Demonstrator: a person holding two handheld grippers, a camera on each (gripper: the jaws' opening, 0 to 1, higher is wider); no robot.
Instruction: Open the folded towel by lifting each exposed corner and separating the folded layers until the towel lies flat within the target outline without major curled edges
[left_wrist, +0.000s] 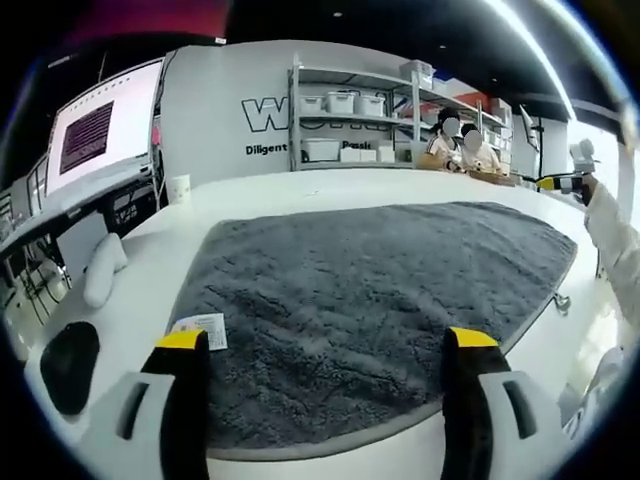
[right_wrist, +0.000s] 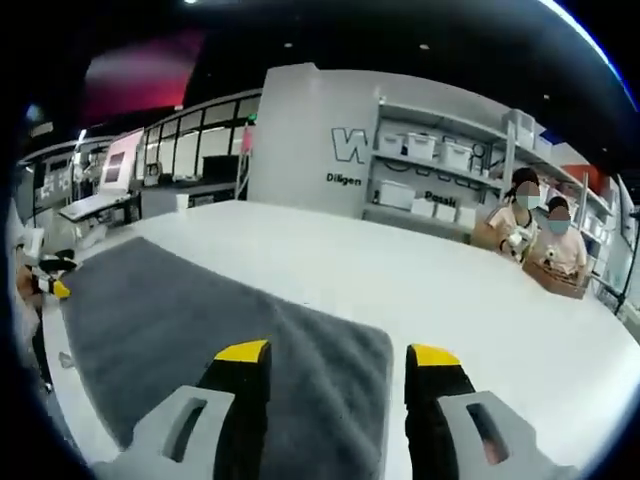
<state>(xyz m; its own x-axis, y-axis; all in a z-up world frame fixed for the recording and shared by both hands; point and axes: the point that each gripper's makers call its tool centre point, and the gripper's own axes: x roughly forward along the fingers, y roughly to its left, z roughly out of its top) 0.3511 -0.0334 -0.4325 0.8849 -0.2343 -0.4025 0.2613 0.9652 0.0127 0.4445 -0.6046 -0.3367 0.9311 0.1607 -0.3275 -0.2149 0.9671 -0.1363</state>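
The towel (left_wrist: 380, 300) seems already flat on the bench (right_wrist: 450, 290). Left gripper (left_wrist: 325, 350) and right gripper (right_wrist: 335, 365) hover wide, holding nothing; next, check the 6 o'clock edge.

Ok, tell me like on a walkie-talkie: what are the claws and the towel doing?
Left gripper open, empty, over the grey towel. Right gripper open, empty, at a towel corner. Towel spread on the white table. White tag at its edge.

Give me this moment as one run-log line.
towel: grey, spread on white table, label at corner | left gripper: open, above near edge | right gripper: open, above corner | nothing gripped
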